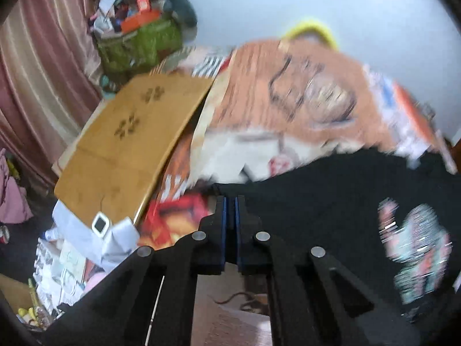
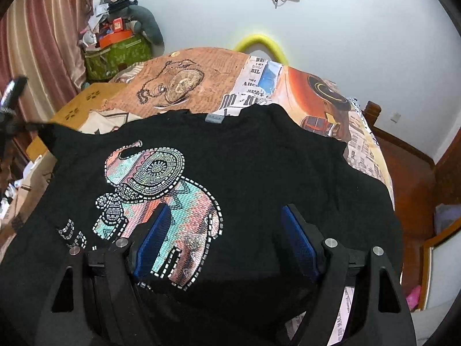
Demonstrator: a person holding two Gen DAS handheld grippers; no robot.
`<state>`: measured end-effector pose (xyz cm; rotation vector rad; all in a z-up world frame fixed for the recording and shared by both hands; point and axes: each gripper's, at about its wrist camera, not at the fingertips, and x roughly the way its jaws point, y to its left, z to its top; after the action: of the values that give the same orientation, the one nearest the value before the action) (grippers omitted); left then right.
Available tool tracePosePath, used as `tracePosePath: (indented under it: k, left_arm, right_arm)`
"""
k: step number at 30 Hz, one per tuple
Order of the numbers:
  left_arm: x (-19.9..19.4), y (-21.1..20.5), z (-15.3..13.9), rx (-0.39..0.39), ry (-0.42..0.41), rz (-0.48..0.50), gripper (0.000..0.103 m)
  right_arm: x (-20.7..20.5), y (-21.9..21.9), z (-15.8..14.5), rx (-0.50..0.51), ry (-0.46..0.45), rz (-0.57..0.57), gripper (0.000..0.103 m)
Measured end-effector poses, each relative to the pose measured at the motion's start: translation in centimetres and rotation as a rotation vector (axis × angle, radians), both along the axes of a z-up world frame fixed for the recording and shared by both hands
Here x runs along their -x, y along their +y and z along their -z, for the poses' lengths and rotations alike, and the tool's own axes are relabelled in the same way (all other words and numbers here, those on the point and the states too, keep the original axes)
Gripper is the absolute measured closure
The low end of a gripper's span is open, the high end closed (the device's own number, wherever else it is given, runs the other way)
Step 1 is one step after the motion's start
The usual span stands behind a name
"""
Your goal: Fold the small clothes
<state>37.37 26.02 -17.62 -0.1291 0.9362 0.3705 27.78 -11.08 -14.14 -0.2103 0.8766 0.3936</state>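
1. At the far left, ribbed pink curtains (image 2: pixel 37 28) hang in vertical folds, with a green patterned bag (image 2: pixel 115 54) heaped with clutter beside them.
2. A flat tan board (image 1: pixel 129 144) with paw-print marks lies on the left side of the bed.
3. The left gripper (image 1: pixel 230 201) is closed, its blue pads nearly together on the left edge of the black T-shirt (image 2: pixel 245 158); in the right wrist view that corner is pulled up to a point at the left.
4. The T-shirt lies spread, front up, on the printed bedspread (image 2: pixel 201 66), its collar and grey label pointing to the far side and its long axis running near to far. The fabric is matte black; a beaded elephant design (image 2: pixel 161 184) of pink and teal, outlined in shiny studs, sits left of centre.
5. The right gripper (image 2: pixel 227 236) hovers over the near part of the shirt, jaws wide apart, gripping nothing.
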Motion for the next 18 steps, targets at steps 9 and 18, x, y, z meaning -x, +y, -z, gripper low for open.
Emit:
tracePosePath:
  k: [9, 18]
  left_arm:
    - [-3.0, -10.6, -4.3, 0.01, -0.052, 0.25, 0.099]
    - [-4.8, -20.4, 3.0, 0.034, 0.158, 0.476, 0.092]
  right_arm:
    - [0.0, -1.9, 0.0, -0.059, 0.007, 0.0, 0.027]
    - [0.4, -3.1, -0.5, -0.076, 0.005, -0.004, 0.027]
